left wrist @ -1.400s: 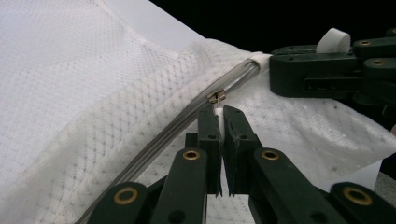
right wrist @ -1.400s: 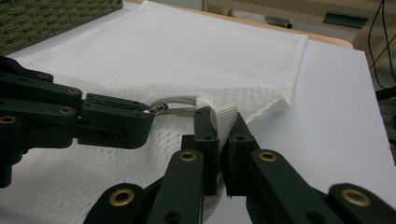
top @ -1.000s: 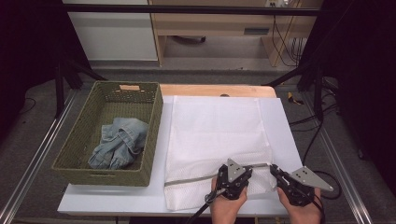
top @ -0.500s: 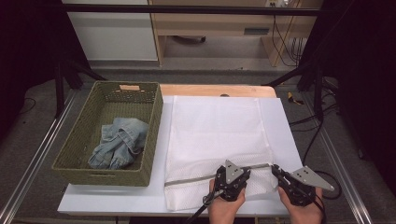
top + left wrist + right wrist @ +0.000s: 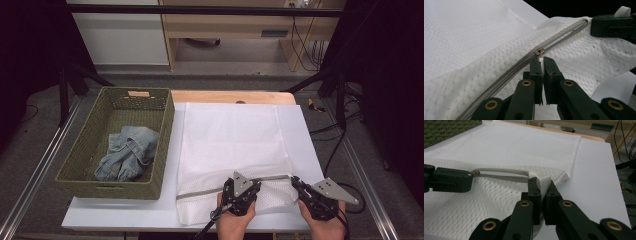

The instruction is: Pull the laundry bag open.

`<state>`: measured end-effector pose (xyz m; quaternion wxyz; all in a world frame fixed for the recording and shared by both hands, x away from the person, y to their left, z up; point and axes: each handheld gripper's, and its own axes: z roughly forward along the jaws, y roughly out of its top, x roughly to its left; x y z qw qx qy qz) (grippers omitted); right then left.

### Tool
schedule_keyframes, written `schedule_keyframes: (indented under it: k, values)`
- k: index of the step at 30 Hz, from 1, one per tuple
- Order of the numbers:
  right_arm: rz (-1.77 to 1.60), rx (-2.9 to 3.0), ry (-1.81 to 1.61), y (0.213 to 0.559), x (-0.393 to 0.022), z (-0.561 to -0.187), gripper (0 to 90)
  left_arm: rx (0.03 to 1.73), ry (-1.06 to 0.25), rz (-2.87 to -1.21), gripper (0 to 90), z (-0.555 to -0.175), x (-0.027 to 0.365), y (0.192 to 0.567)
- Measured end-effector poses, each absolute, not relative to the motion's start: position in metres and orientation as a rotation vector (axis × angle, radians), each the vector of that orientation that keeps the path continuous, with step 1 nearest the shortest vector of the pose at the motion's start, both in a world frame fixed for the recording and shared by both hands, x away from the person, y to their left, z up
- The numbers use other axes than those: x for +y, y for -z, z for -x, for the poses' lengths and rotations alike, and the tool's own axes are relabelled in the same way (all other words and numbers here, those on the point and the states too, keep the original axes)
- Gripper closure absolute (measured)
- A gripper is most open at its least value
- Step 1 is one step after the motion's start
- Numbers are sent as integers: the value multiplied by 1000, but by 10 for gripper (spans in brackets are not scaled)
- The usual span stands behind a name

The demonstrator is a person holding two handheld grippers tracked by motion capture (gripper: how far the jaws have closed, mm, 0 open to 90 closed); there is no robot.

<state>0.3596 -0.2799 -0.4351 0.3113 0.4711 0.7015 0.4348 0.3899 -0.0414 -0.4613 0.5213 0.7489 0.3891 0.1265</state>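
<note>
A white mesh laundry bag (image 5: 230, 135) lies flat on the white table (image 5: 125, 212), with a grey zipper (image 5: 200, 192) running across its near end. My left gripper (image 5: 248, 181) is shut on the zipper's pull (image 5: 539, 52), about halfway along the zipper. The left gripper view has those jaws (image 5: 541, 60) pinched together just below the slider. At the bag's right end my right gripper (image 5: 294, 181) is shut on a white fabric tab (image 5: 544, 182) where the zipper (image 5: 501, 173) ends. The zipper gapes open between the two grippers.
A green woven basket (image 5: 80, 165) stands at the left of the table with a blue denim garment (image 5: 127, 152) inside. Beyond the table's far wooden edge (image 5: 230, 96) are a cabinet and cables on the floor. Black stand legs flank the table.
My left gripper has edged a little to the left along the zipper. The right gripper has stayed where it was.
</note>
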Motion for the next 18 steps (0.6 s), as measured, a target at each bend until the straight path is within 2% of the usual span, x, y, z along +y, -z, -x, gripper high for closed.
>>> schedule_keyframes:
  k: [18]
  values:
    - [-1242, 1852, -1153, 435, -281, -359, 864, 965, -324, -1785, 865, -389, -23, 462]
